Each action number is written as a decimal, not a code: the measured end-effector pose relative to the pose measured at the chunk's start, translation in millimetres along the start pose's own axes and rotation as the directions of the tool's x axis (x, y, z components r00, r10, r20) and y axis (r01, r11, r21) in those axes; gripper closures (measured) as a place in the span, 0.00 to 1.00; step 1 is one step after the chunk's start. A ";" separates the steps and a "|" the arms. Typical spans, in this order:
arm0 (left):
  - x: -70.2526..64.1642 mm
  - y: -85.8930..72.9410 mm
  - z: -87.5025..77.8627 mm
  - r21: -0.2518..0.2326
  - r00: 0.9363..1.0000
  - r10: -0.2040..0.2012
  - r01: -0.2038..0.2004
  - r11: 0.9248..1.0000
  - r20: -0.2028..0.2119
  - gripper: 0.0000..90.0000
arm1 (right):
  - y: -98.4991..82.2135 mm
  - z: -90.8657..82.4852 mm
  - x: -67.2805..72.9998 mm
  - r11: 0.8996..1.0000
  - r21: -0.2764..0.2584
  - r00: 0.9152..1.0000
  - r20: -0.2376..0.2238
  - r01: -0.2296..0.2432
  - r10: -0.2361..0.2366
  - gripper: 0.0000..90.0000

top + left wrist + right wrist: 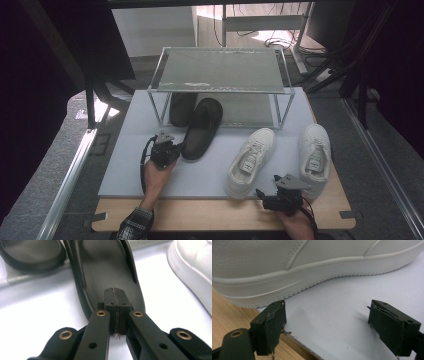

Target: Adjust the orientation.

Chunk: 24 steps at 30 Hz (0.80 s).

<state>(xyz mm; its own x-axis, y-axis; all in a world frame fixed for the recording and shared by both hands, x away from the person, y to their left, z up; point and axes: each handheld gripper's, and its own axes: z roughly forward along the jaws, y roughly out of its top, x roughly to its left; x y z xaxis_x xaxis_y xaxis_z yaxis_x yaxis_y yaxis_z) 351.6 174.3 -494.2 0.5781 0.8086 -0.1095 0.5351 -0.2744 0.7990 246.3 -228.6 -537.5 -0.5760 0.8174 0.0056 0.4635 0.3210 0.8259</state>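
A black slipper (202, 127) (105, 272) lies on the white mat (165, 175), its toe toward the wire rack (220, 70). My left gripper (176, 148) (116, 298) is shut, pads pressed flat together over the slipper's heel end with nothing visible between them. A second black slipper (181, 107) (30, 255) sits under the rack. Two white sneakers (251, 160) (315, 152) lie on the mat's right half. My right gripper (260, 192) (335, 320) stands open at the mat's front edge, just short of a sneaker's sole (299, 260), holding nothing.
The rack has a mesh top shelf and thin metal legs (277, 107) at the back of the mat. Bare wooden tabletop (200, 215) (227, 315) borders the mat in front. Dark stands and cables surround the table.
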 end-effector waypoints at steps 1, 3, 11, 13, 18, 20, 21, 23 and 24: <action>-1.2 -3.4 -1.4 0.004 1.000 0.002 -0.002 1.000 0.009 1.00 | 0.0 0.0 0.0 1.000 0.000 1.000 0.000 0.000 0.000 0.17; -3.4 -10.1 -3.4 0.009 1.000 0.000 -0.001 1.000 0.018 1.00 | 0.0 0.0 0.0 1.000 0.000 1.000 0.000 0.000 0.000 0.17; -13.3 -27.6 0.4 0.049 1.000 0.025 -0.026 0.998 0.009 1.00 | 0.0 0.0 0.0 1.000 0.000 1.000 0.001 0.001 -0.001 0.17; -14.9 -29.3 2.5 0.055 0.999 0.035 -0.034 0.998 -0.007 1.00 | 0.0 0.0 0.0 1.000 0.000 1.000 0.001 0.001 -0.001 0.17; -16.9 -28.8 7.3 0.057 0.998 0.051 -0.050 0.997 -0.028 1.00 | 0.0 0.0 0.0 1.000 0.000 1.000 0.001 0.000 0.000 0.17; -17.4 -27.8 9.1 0.056 0.998 0.054 -0.052 0.997 -0.027 1.00 | 0.0 0.0 0.0 1.000 0.000 1.000 0.001 0.001 -0.001 0.17; -17.6 -27.4 10.2 0.053 0.998 0.052 -0.050 0.997 -0.027 1.00 | 0.0 0.0 0.0 1.000 0.000 1.000 0.001 0.001 -0.001 0.17; -18.0 -25.9 12.4 0.051 0.998 0.049 -0.048 0.998 -0.028 1.00 | 0.0 0.0 0.0 1.000 0.000 1.000 0.001 0.001 -0.001 0.17; -18.4 -25.1 13.4 0.044 0.998 0.049 -0.048 0.998 -0.029 1.00 | 0.0 0.0 0.0 1.000 0.000 1.000 0.001 0.001 -0.001 0.17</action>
<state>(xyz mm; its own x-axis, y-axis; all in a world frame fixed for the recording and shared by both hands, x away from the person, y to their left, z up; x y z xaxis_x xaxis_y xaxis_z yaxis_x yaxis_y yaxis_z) 335.8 159.3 -520.1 0.5860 0.8086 -0.0529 0.5333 -0.3357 0.7764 246.3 -228.6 -537.5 -0.5758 0.8176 0.0048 0.4634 0.3215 0.8258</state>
